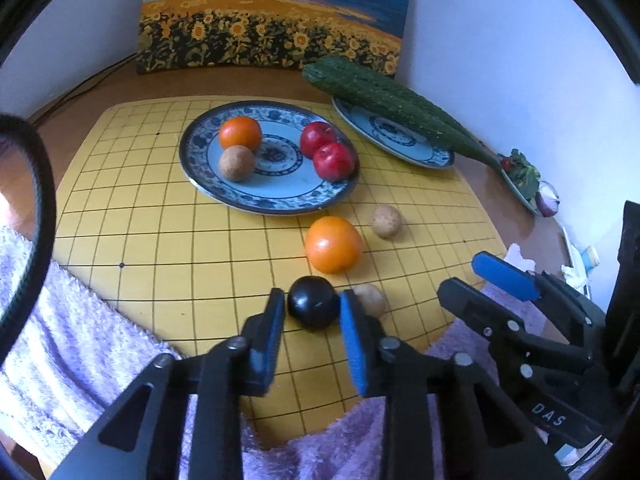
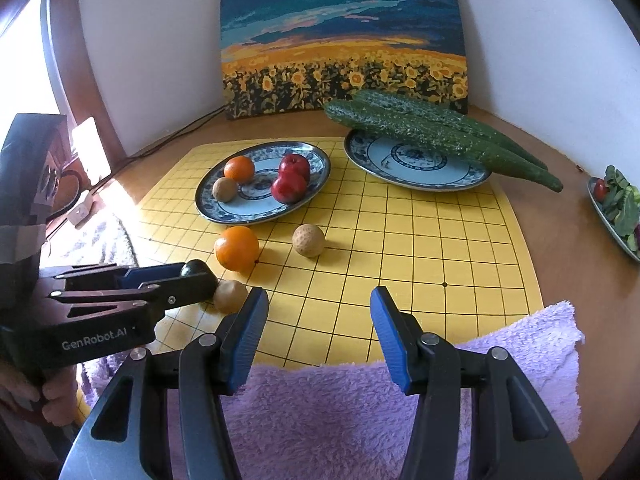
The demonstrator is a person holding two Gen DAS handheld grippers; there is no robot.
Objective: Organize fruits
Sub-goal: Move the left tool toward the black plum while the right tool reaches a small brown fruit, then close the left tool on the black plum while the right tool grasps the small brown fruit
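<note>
My left gripper (image 1: 312, 300) is shut on a dark round fruit (image 1: 313, 309) that rests on the yellow grid board (image 1: 168, 240); the blue pads press both its sides. A small brown fruit (image 1: 372, 300) lies just right of it, with a loose orange (image 1: 333, 245) and another brown fruit (image 1: 386, 221) beyond. The blue-patterned plate (image 1: 280, 190) holds an orange (image 1: 240, 133), a brown fruit (image 1: 237, 163) and two red apples (image 1: 328, 152). My right gripper (image 2: 319, 298) hangs open over the board's near edge with nothing between its fingers.
A second patterned plate (image 2: 420, 172) at the back right carries long green gourds (image 2: 432, 132). A purple towel (image 2: 340, 408) covers the near edge. A sunflower painting (image 2: 344, 60) leans on the wall. A salad dish (image 2: 618, 204) sits far right; a cable (image 2: 168, 140) runs back left.
</note>
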